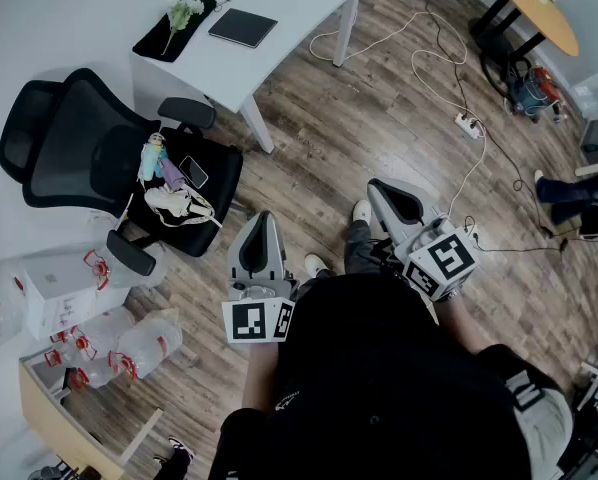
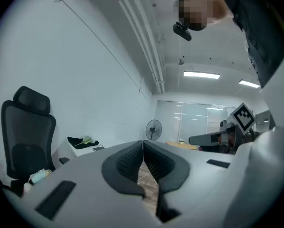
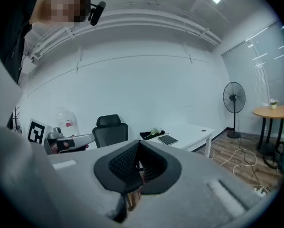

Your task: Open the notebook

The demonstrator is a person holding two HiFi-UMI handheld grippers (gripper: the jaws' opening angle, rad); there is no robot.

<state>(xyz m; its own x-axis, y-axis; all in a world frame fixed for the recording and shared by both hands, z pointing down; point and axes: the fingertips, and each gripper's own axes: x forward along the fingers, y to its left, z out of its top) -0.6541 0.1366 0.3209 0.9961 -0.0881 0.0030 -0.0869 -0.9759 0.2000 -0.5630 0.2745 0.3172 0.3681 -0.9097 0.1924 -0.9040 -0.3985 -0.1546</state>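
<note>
The notebook (image 1: 242,27) is a dark flat rectangle lying shut on the white desk (image 1: 279,58) at the far side of the room. It shows small in the left gripper view (image 2: 98,148) and in the right gripper view (image 3: 167,139). My left gripper (image 1: 262,230) is held at waist height over the wooden floor, far from the desk, its jaws pressed together with nothing between them (image 2: 143,148). My right gripper (image 1: 391,193) hangs to its right, also shut and empty (image 3: 138,151). Both point toward the desk.
A black office chair (image 1: 99,158) with toys and a phone on its seat stands left of the desk. A black cloth with flowers (image 1: 174,23) lies beside the notebook. Cables and a power strip (image 1: 467,123) cross the floor. Water bottles (image 1: 129,348) sit at the lower left.
</note>
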